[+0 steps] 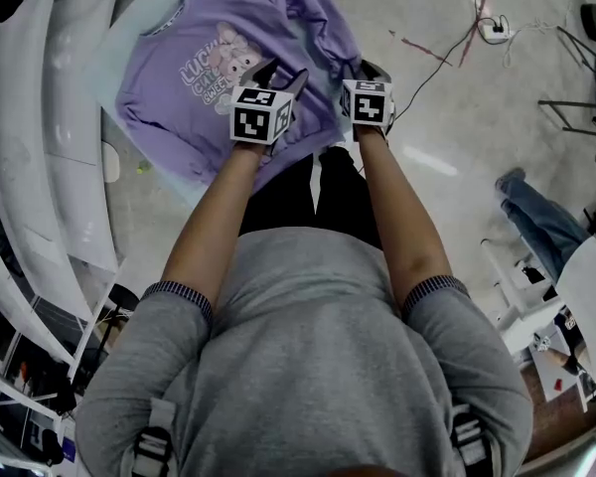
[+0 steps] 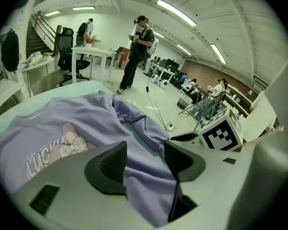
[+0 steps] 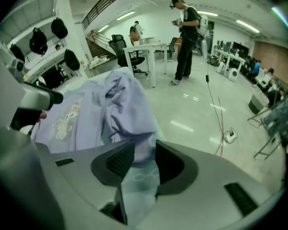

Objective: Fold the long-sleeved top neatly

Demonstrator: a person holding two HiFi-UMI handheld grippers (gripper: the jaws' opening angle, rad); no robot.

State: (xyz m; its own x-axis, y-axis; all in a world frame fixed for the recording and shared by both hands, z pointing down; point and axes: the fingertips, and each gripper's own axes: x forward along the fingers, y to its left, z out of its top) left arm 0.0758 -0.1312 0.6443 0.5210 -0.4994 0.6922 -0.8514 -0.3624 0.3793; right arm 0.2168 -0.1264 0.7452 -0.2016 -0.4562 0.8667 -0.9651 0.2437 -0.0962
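A lilac long-sleeved top (image 1: 179,87) with a cartoon print lies on a pale table (image 1: 111,56), one sleeve rumpled over its right side. My left gripper (image 1: 283,76) is over the top's near hem. In the left gripper view the left gripper (image 2: 145,159) stands open, and the top's lilac fabric (image 2: 149,186) lies flat between and under its jaws. My right gripper (image 1: 363,68) is at the top's right edge. In the right gripper view the right gripper (image 3: 141,161) has its jaws narrowed but apart, with the ribbed sleeve cuff (image 3: 140,150) between their tips and bare table below it.
White curved panels (image 1: 40,147) run along the table's left. Cables and a socket strip (image 1: 492,30) lie on the floor to the right. A person (image 2: 140,47) stands beyond the table by a white desk (image 2: 89,54). Someone's legs (image 1: 536,217) show at right.
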